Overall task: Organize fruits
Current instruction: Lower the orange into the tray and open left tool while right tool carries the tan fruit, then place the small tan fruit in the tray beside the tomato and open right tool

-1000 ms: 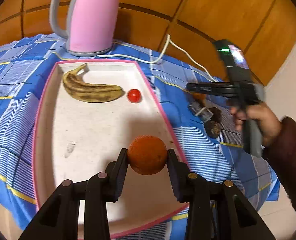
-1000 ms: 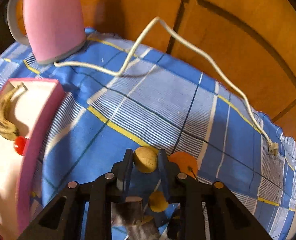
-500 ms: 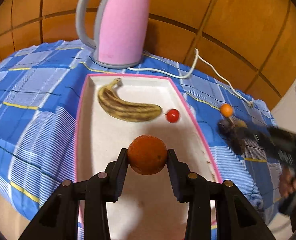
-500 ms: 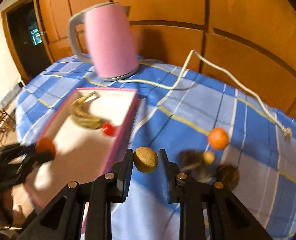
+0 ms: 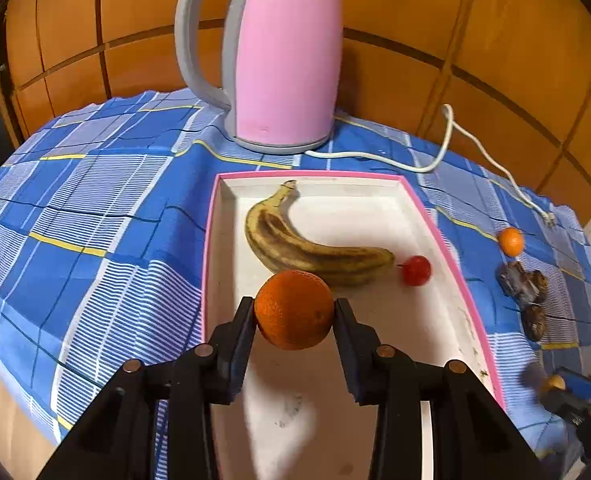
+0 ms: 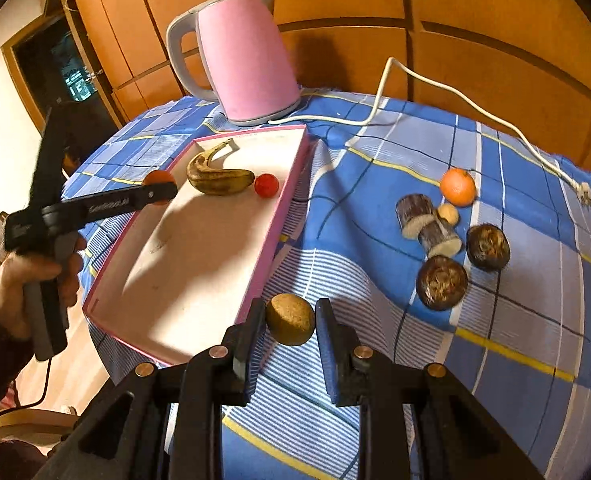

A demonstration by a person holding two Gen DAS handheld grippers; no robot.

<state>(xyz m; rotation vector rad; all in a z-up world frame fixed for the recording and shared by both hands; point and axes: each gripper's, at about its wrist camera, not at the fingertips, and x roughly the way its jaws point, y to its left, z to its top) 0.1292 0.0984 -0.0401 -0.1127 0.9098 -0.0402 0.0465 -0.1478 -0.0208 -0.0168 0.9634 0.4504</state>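
Note:
My left gripper [image 5: 294, 312] is shut on an orange [image 5: 294, 309] and holds it above the near half of the pink-rimmed white tray [image 5: 429, 216]. A spotted banana [image 5: 311, 250] and a red cherry tomato [image 5: 416, 270] lie in the tray beyond it. My right gripper [image 6: 289, 320] is shut on a small brown round fruit [image 6: 290, 319], held above the cloth just right of the tray's pink wall [image 6: 279, 216]. The left gripper [image 6: 157, 190] with its orange shows in the right wrist view over the tray's left side.
A pink kettle [image 5: 279, 56] stands behind the tray, its white cord [image 6: 455, 96] running right. On the blue checked cloth [image 6: 515, 320] to the right lie a small orange [image 6: 457, 186], two dark round fruits [image 6: 441, 282], a cut dark stalk [image 6: 427, 222] and a small tan fruit [image 6: 448, 213].
My right gripper has lifted back and up with the brown fruit, away from the fruit pile. My left gripper has carried the orange further over the tray toward the banana.

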